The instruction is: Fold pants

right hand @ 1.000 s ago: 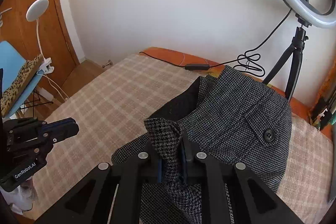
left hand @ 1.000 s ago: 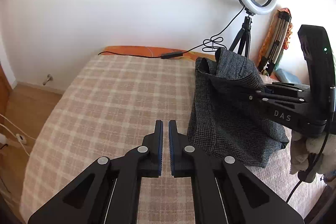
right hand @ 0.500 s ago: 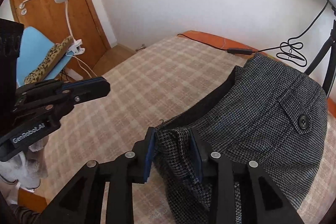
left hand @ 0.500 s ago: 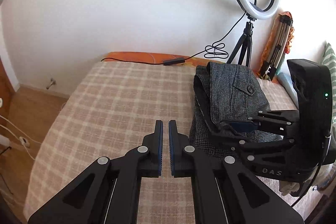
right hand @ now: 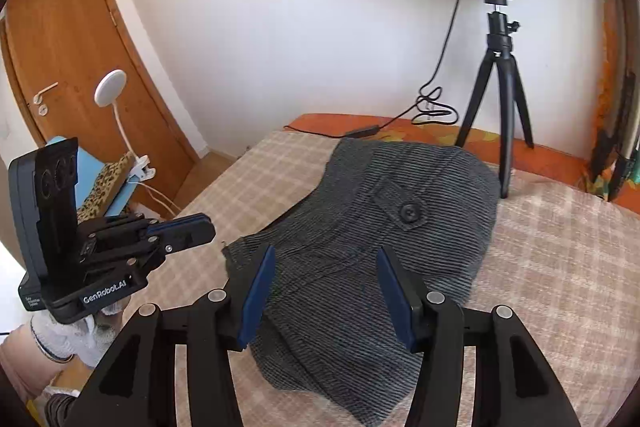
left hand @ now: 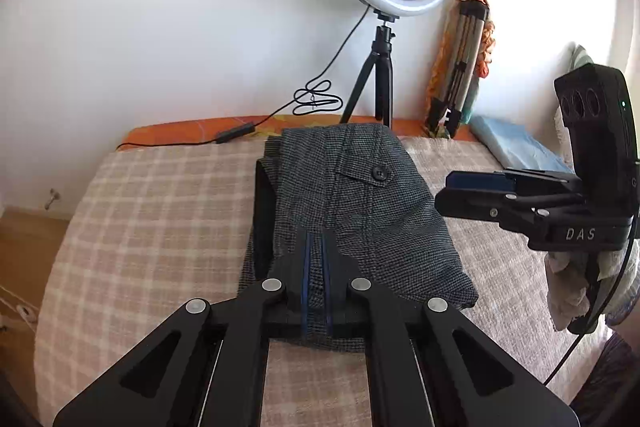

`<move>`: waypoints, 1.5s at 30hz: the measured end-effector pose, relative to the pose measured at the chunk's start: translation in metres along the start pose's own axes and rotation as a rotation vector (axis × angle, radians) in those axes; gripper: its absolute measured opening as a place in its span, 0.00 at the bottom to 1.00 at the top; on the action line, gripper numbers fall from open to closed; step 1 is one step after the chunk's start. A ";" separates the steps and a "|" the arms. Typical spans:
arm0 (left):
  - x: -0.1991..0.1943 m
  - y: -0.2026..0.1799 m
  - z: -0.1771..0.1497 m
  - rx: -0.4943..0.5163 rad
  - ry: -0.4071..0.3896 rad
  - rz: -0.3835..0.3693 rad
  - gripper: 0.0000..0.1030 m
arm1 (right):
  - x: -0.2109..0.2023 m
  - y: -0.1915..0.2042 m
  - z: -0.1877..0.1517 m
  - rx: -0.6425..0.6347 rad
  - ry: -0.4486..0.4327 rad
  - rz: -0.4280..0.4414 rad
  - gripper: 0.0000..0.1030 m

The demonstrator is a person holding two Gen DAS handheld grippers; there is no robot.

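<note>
The grey houndstooth pants [left hand: 360,211] lie folded in a compact stack on the checked bedspread [left hand: 152,227], back pocket button facing up; they also show in the right wrist view [right hand: 384,239]. My left gripper [left hand: 316,259] hovers over the near edge of the stack with its jaws nearly together and nothing between them. It shows in the right wrist view [right hand: 188,231] at the left. My right gripper [right hand: 324,287] is open and empty above the near part of the pants. It shows in the left wrist view [left hand: 460,187] to the right of the stack.
A ring light on a black tripod [left hand: 380,83] stands at the head of the bed, its cable [left hand: 316,99] trailing over the orange edge. A folded tripod [left hand: 460,67] leans on the wall. A wooden door [right hand: 72,67] and a clip lamp [right hand: 110,93] are at the left.
My right gripper opened, let go of the pants fold and pulled back to the right. The fold dropped flat onto the stack. My left gripper moved right, over the stack's near edge.
</note>
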State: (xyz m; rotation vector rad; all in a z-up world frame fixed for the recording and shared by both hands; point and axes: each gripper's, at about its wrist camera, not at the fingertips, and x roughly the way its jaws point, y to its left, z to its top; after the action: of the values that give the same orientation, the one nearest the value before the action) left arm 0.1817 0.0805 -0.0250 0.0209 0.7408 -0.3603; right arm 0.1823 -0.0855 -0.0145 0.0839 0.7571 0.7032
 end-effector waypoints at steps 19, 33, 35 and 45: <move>0.072 0.015 -0.029 -0.010 0.184 0.047 0.04 | 0.081 -0.150 0.032 0.341 0.136 0.036 0.73; 0.023 0.044 -0.039 -0.285 0.210 -0.036 0.67 | 0.106 -0.153 0.024 0.384 0.119 0.094 0.76; 0.029 0.046 -0.040 -0.321 0.215 -0.034 0.67 | 0.110 -0.150 0.024 0.387 0.112 0.089 0.76; 0.064 0.072 -0.051 -0.657 0.236 -0.086 0.68 | 0.113 -0.149 0.024 0.390 0.119 0.074 0.74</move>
State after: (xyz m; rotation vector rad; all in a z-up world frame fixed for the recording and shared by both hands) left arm 0.2154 0.1354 -0.1125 -0.5975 1.0682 -0.1837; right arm 0.3387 -0.1273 -0.1110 0.4295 1.0025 0.6263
